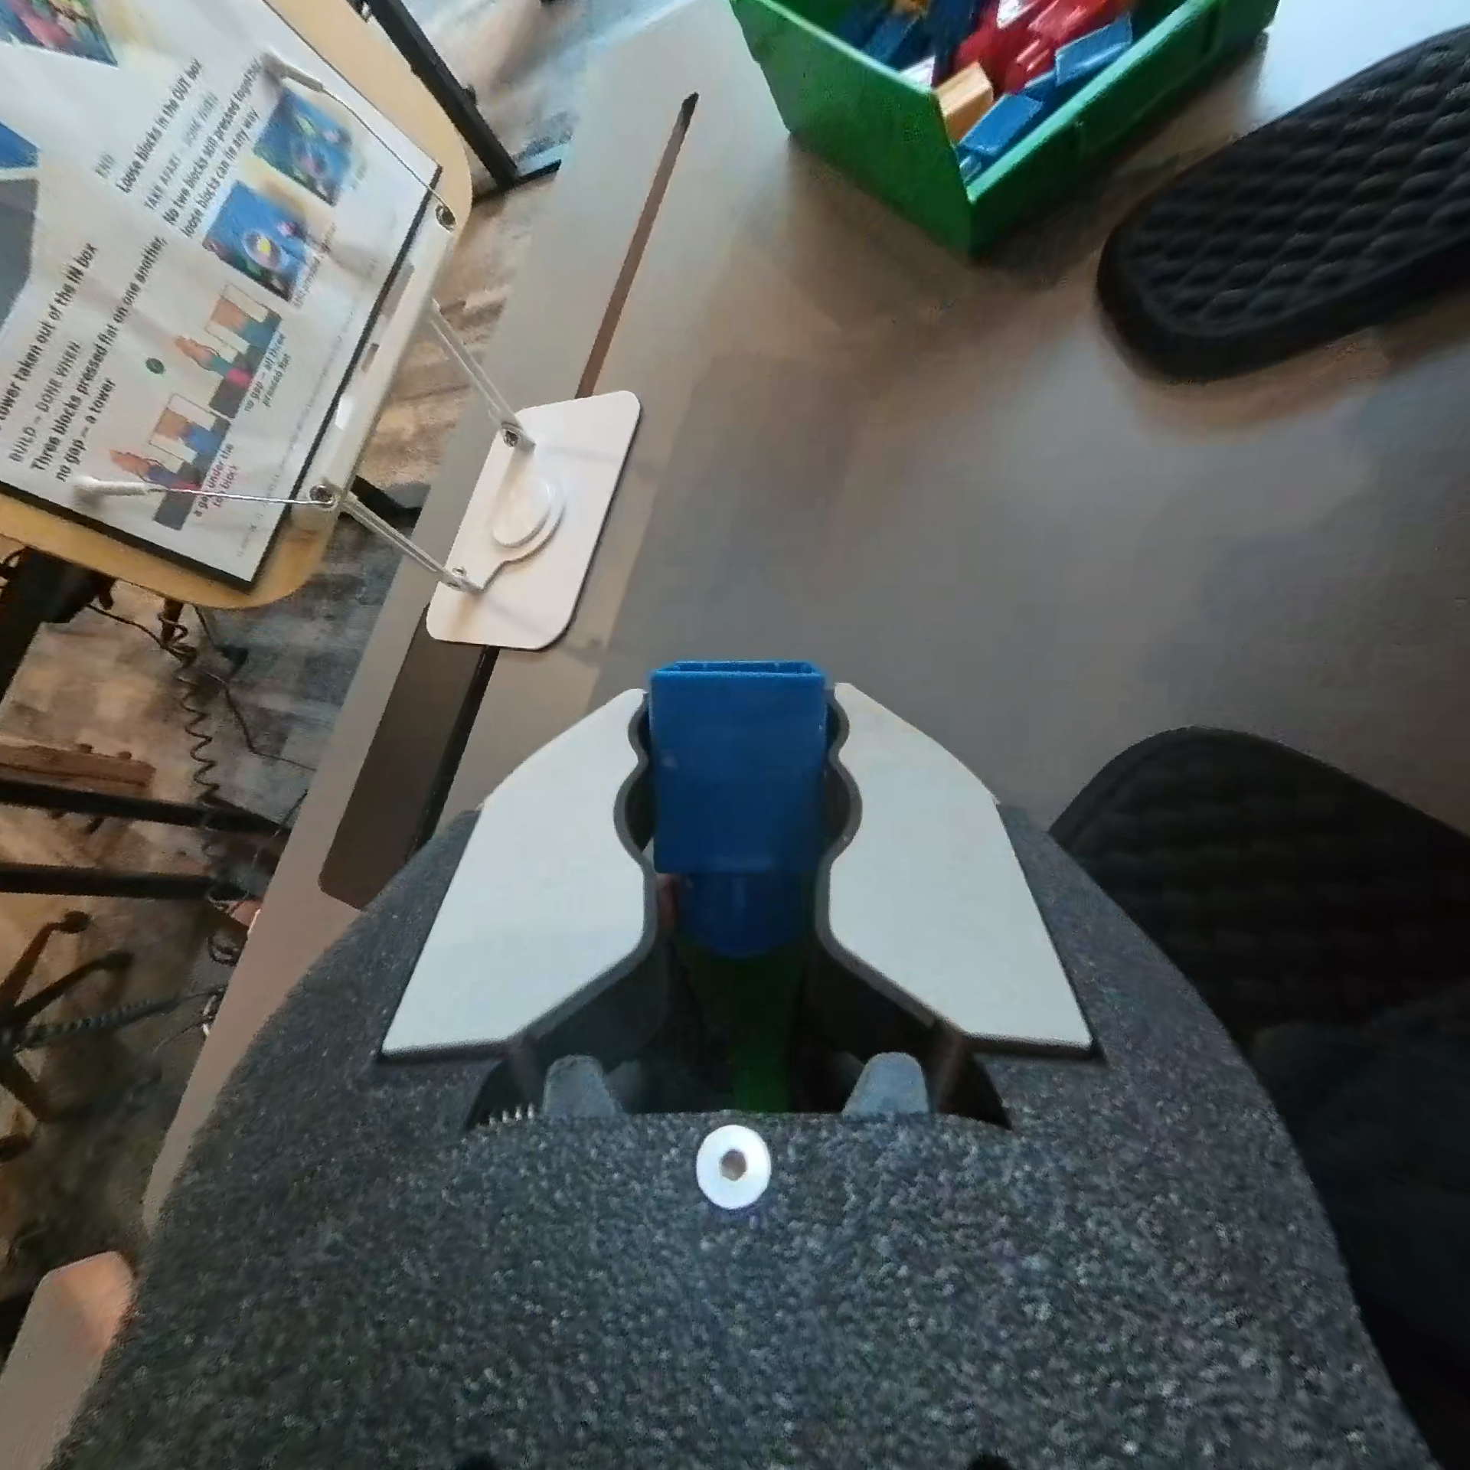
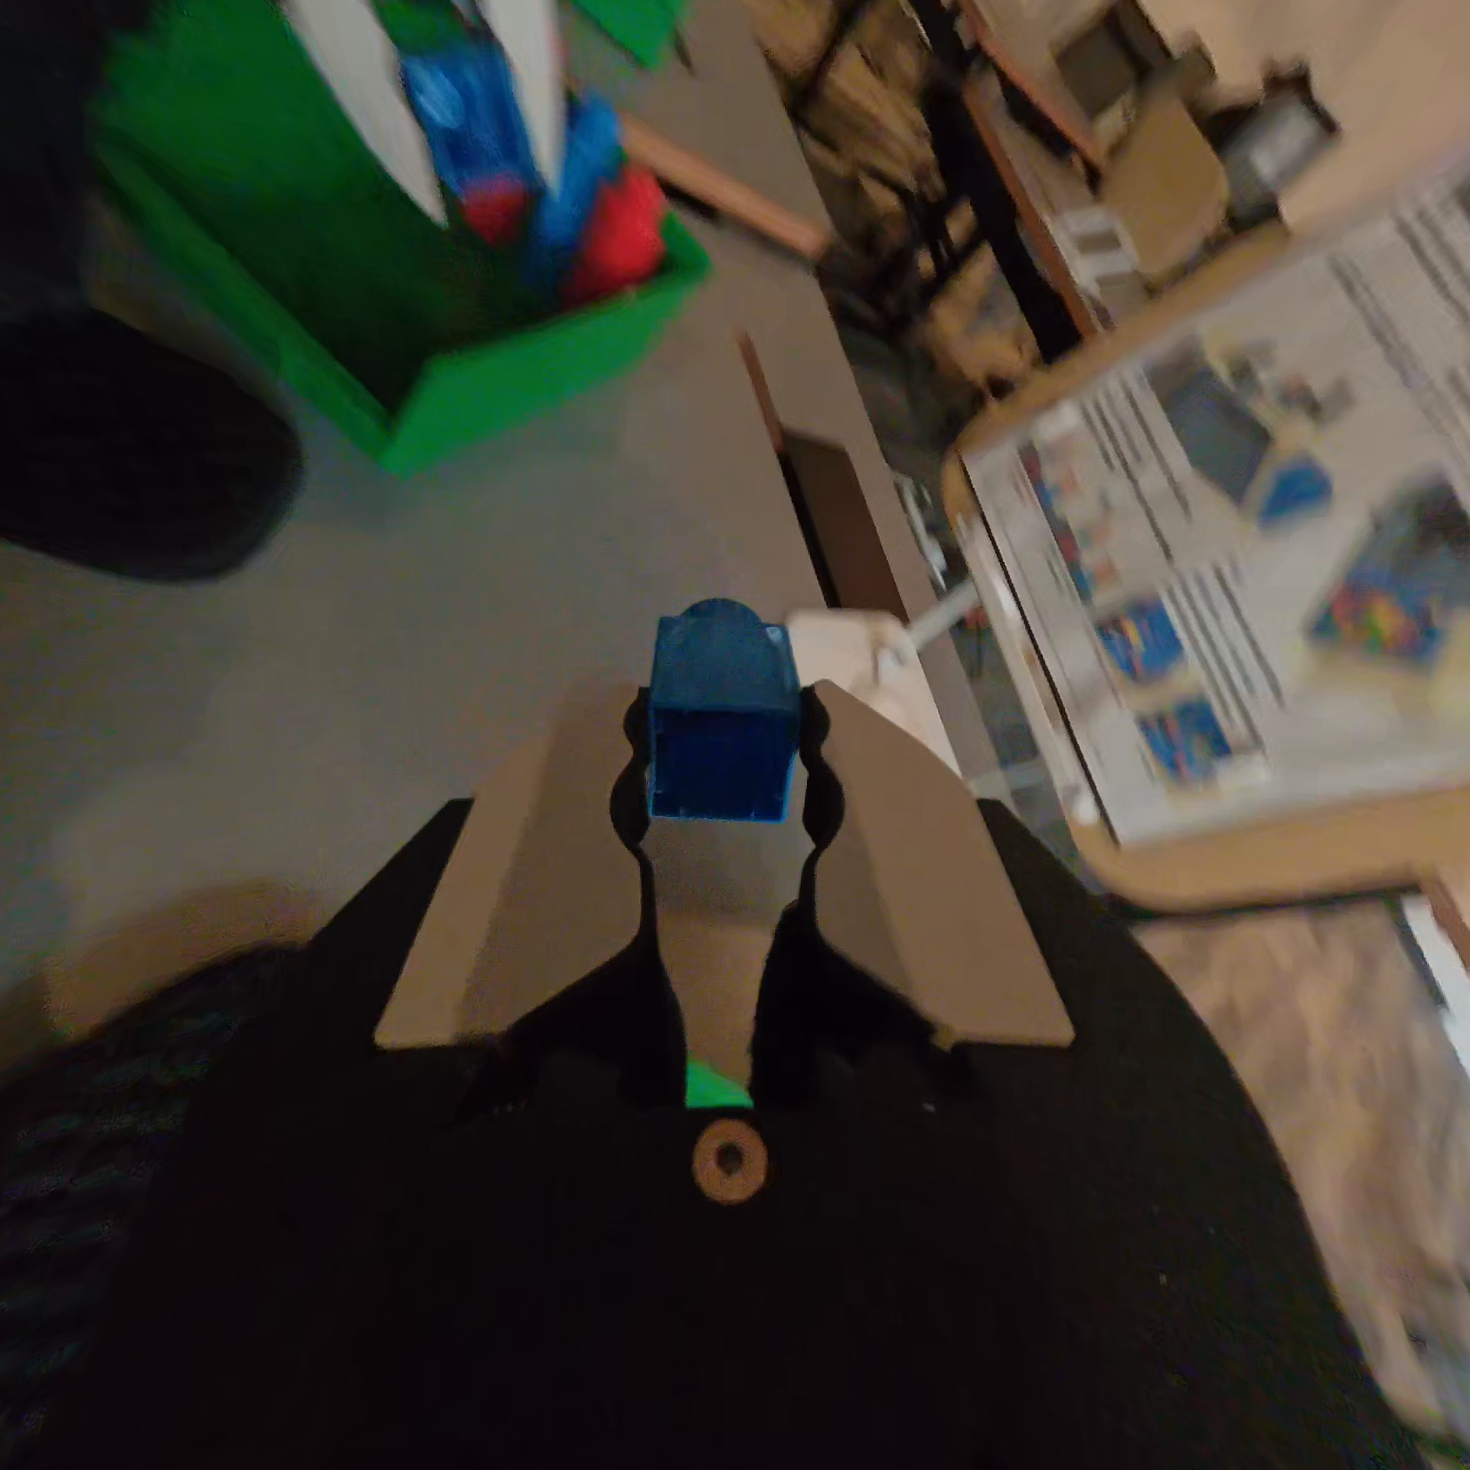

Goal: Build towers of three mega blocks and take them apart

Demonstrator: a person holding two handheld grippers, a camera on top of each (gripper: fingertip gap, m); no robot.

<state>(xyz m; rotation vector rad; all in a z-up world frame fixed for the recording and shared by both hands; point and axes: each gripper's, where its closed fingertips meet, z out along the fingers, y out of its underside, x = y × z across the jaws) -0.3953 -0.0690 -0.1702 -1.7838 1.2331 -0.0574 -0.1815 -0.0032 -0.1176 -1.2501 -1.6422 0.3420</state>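
My left gripper [image 1: 740, 698] is shut on a blue mega block [image 1: 736, 783] and holds it above the grey table, its round stud pointing back toward the camera. My right gripper [image 2: 721, 704] is shut on another blue mega block [image 2: 720, 752], with the hollow underside facing the camera and the stud pointing away. The right wrist view is motion-blurred. At its top edge, two white fingers [image 2: 362, 119] with something blue between them stand in front of the green bin; this looks like the left gripper.
A green bin [image 1: 867, 119] of blue, red and tan blocks stands on the table, and also shows in the right wrist view [image 2: 509, 398]. Black mesh mats [image 1: 1289, 215] lie nearby. An instruction sheet [image 1: 183, 278] sits on a white stand [image 1: 541, 517] at the table edge. The tips of one gripper are about 25 cm away from the tips of the other.
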